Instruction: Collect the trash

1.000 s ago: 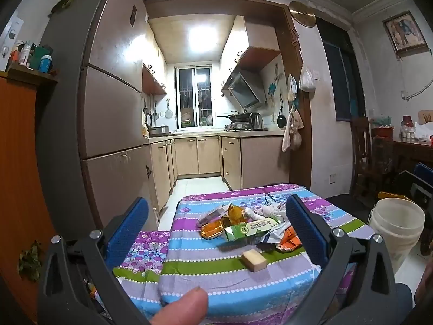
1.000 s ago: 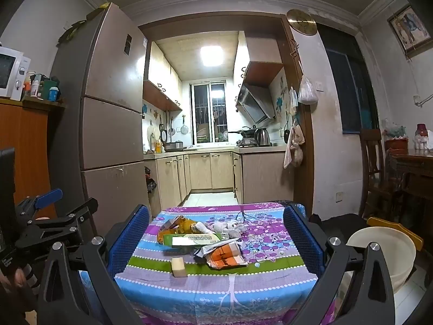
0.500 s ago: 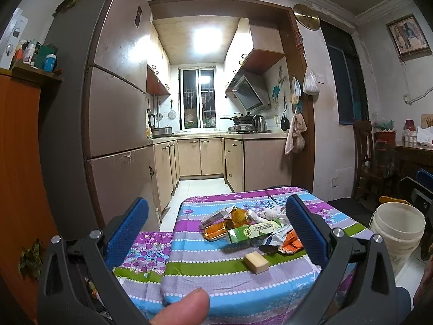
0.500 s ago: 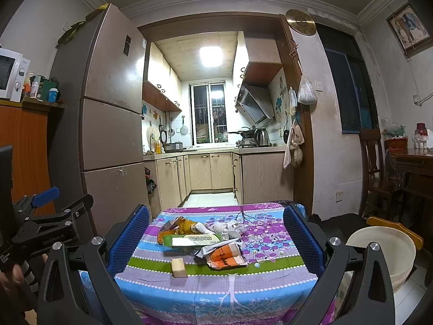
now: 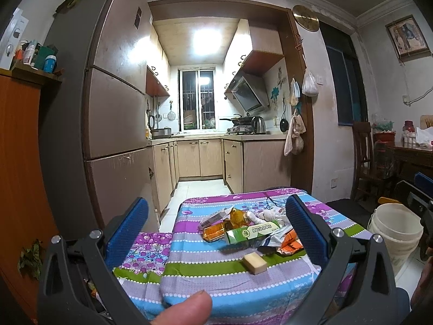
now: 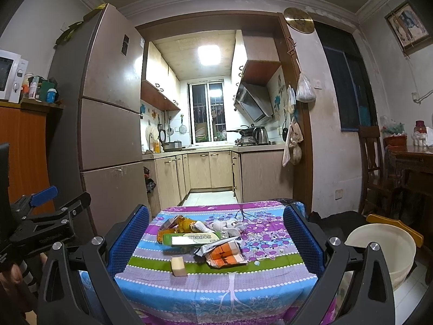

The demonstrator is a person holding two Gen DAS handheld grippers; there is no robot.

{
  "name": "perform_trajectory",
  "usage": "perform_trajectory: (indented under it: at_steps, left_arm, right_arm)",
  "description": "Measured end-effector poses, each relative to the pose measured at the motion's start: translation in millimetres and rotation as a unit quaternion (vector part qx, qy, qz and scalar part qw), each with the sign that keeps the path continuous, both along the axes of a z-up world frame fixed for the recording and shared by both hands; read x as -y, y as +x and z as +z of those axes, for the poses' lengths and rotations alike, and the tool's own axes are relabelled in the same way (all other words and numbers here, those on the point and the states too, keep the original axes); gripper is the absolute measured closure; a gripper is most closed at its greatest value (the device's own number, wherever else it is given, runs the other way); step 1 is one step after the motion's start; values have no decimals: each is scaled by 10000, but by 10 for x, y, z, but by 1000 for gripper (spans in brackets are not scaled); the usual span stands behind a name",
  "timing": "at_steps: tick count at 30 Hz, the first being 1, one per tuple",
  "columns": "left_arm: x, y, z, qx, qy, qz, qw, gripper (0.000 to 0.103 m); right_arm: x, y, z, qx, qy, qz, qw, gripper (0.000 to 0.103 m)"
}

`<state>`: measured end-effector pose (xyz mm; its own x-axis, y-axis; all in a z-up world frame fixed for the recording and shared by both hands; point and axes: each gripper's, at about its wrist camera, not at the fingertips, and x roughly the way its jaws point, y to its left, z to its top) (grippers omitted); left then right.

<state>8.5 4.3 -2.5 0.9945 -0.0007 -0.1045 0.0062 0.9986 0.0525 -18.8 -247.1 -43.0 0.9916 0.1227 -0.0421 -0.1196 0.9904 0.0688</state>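
- Left gripper [image 5: 216, 216] was held short of the table, blue ribbed pads spread wide, nothing between them; a thumb [image 5: 186, 310] showed at the bottom edge of its view.
- Right gripper [image 6: 216, 222] likewise gaped empty, level with the table's near edge.
- Trash sat heaped mid-table on the striped floral cloth [image 6: 216, 284]: a long green carton [image 6: 190, 238], a crumpled orange wrapper [image 6: 226, 254], amber crinkled foil [image 5: 216, 230], wadded white tissue [image 6: 224, 226], and a small pale block [image 6: 178, 266] lying apart, nearest the grippers.
- Step judged: approach, nothing yet picked.
- Next move likely calls for lowering onto one piece; the firm block or carton should pinch cleanly, the foil and tissue will crush.
- White plastic bucket [image 6: 384, 252] stood on the floor to the right of the table, a probable bin.
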Motion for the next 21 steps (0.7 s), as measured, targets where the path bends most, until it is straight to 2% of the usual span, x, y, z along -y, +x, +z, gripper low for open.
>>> perform_trajectory:
  at_steps: [21]
  left_arm:
    - [76, -17, -7, -62, 42, -28, 10000, 5]
  right_arm:
    - [52, -11, -12, -40, 53, -60, 10000, 4]
